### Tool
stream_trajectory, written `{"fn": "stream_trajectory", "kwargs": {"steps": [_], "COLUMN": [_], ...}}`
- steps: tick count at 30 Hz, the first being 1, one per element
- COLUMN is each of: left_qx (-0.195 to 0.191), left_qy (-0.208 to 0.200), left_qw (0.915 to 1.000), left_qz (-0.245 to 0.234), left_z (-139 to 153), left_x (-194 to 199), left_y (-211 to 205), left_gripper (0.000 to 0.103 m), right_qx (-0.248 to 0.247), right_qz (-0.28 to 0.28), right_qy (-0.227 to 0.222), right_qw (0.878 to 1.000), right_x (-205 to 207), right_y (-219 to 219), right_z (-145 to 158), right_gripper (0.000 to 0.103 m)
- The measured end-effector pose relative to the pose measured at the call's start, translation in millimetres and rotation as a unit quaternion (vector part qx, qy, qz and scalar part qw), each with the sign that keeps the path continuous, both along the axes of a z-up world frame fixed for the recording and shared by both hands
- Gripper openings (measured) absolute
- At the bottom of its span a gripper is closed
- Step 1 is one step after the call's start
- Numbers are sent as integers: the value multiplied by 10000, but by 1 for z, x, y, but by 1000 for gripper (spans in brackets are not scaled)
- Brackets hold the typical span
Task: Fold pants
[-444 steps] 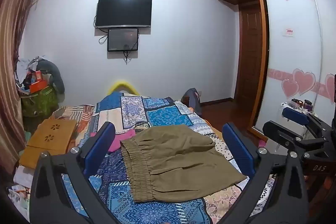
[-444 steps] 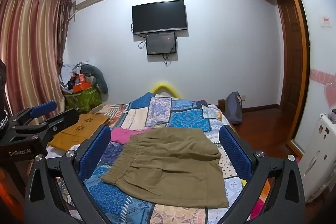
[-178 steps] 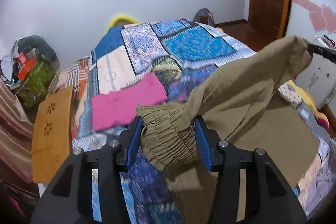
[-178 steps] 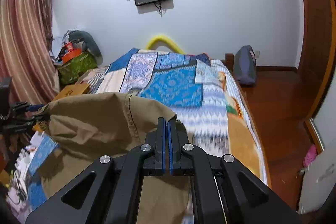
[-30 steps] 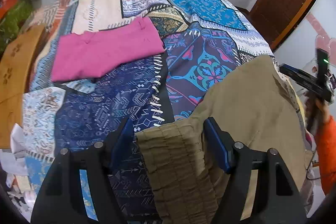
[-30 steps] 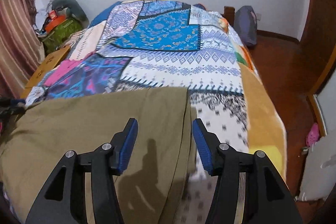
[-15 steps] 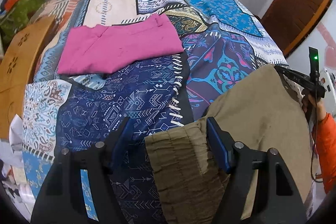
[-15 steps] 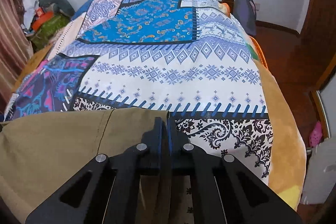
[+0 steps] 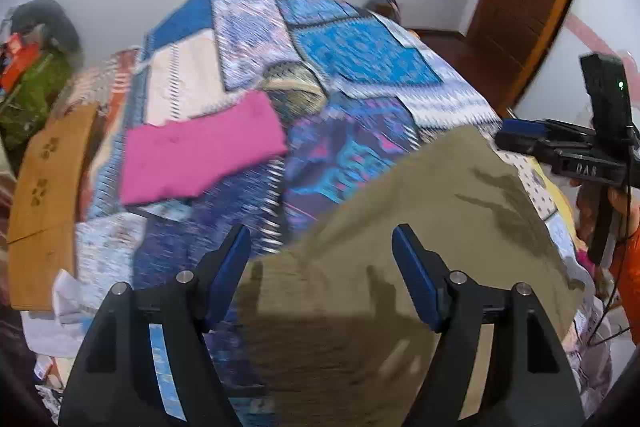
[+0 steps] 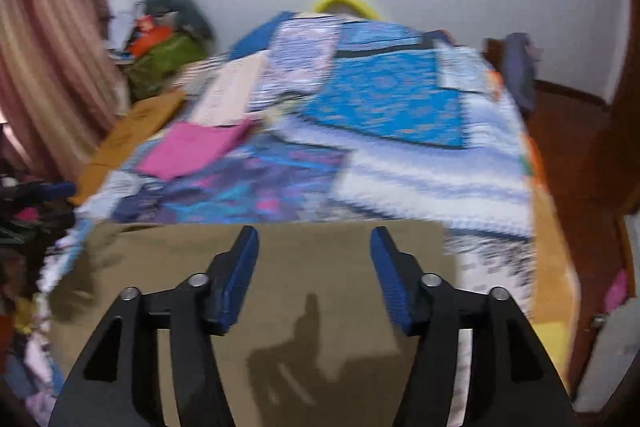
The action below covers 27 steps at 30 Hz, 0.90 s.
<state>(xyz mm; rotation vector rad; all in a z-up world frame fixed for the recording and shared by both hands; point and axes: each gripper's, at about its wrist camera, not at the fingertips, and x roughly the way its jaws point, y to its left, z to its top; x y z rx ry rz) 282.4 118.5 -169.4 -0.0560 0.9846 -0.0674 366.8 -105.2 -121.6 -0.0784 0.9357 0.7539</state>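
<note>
Right wrist view: the right gripper, whose jaws have just been opening, hangs empty above the folded khaki pants; the left gripper is wide too, so this fold looks released.

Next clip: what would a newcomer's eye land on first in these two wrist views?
The olive pants spread flat across the near end of the patchwork bedspread, filling the foreground under both open grippers, left and right. Next, the bright pink garment lying farther up the bed, toward its left side.
</note>
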Motion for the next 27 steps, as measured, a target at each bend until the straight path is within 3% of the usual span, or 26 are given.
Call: {"fn": "stream_trajectory", "kwargs": {"steps": [5, 8, 13, 21, 24, 27], "left_qx": [30, 196, 478, 595, 567, 280], "left_qy": [543, 565, 370, 337, 346, 381], "left_qw": [9983, 9976, 9969, 9974, 9977, 9988], "left_qz": [-201, -354, -511, -234, -119, 84], "left_z": [-38, -48, -42, -39, -40, -44], "left_x": [6, -7, -40, -88, -100, -114], "left_y": [-25, -35, -42, -29, -23, -13], "left_gripper": [73, 73, 74, 77, 81, 83], "right_qx": [-273, -540, -835, -764, -766, -781], "right_qz": [425, 615, 705, 411, 331, 225], "right_qy": [596, 1082, 670, 647, 560, 500], "right_qw": [9969, 9908, 9918, 9941, 9949, 9954], "right_x": [-19, -33, -68, -108, -122, -136], "right_y": [43, 53, 35, -10, -21, -33], "right_z": [-35, -62, -56, -52, -50, -49], "right_gripper": [59, 59, 59, 59, 59, 60]}}
